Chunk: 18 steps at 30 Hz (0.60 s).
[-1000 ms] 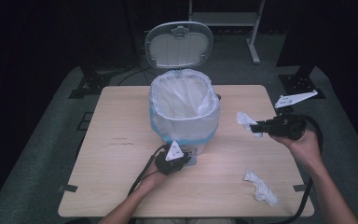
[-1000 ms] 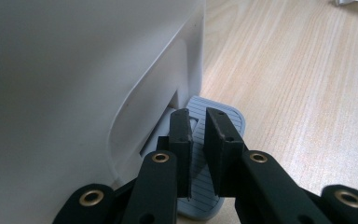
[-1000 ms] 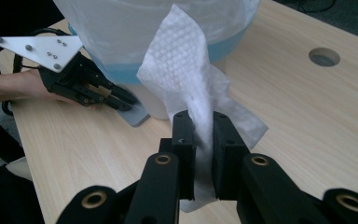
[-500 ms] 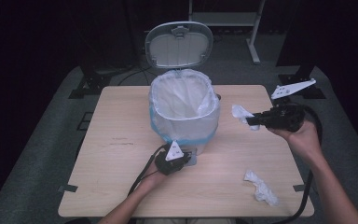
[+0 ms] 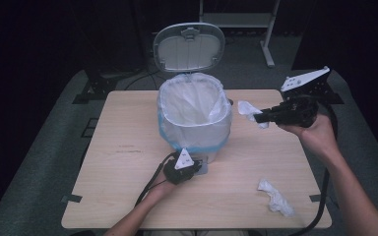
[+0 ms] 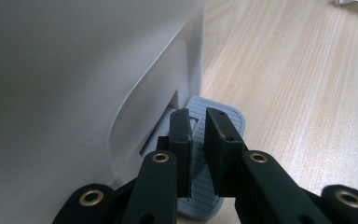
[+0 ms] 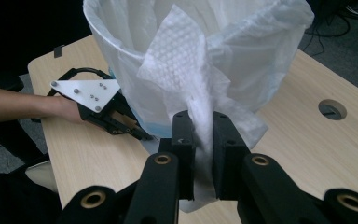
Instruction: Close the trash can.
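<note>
A white pedal bin (image 5: 194,115) with a plastic liner stands mid-table, its lid (image 5: 189,46) raised. My left gripper (image 5: 197,166) rests at the bin's foot. In the left gripper view its jaws (image 6: 197,120) are nearly together, nothing between them, lying on the grey ribbed pedal (image 6: 228,119). My right gripper (image 5: 259,117) is held above the table just right of the bin, shut on a crumpled white paper towel (image 5: 248,110). In the right gripper view the paper towel (image 7: 186,70) sticks up from the jaws (image 7: 200,122) in front of the liner (image 7: 261,46).
A second crumpled paper towel (image 5: 275,196) lies near the table's front right corner. The table (image 5: 118,162) has a cable hole (image 7: 332,108) beyond the bin. A dark floor and a metal stand's legs surround it.
My right gripper has lifted and moved left toward the bin's rim, carrying the paper towel. The left gripper has stayed on the pedal and the lid has stayed up.
</note>
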{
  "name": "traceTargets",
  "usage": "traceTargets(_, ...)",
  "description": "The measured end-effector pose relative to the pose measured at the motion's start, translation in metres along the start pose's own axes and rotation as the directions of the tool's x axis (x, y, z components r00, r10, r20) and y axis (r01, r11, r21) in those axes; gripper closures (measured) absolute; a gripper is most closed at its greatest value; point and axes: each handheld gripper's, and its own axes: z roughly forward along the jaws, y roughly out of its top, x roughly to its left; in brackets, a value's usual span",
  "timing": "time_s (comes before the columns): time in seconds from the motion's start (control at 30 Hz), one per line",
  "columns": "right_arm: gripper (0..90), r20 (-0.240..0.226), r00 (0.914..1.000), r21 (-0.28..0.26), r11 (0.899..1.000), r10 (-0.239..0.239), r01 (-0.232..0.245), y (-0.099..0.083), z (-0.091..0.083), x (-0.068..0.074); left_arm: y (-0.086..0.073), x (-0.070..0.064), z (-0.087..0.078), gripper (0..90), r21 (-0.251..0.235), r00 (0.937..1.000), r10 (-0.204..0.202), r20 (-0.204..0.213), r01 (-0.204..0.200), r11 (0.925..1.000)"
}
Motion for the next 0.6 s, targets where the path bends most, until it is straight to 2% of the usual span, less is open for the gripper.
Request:
traceTargets(0.33,80.6,-0.025,0.9989,0.005,0.999,-0.038,0.039,0.032,0.002,0.010,0.000,0.000,0.000,81.3,0.001,1.0000,0.000,-0.001,0.000,1.0000)
traceTargets(0.6,80.6,-0.049,0.9976,-0.003,0.999,-0.048,0.048,0.052,0.005,0.010,0.000,0.000,0.000,81.3,0.001,1.0000,0.000,-0.001,0.000,1.0000)
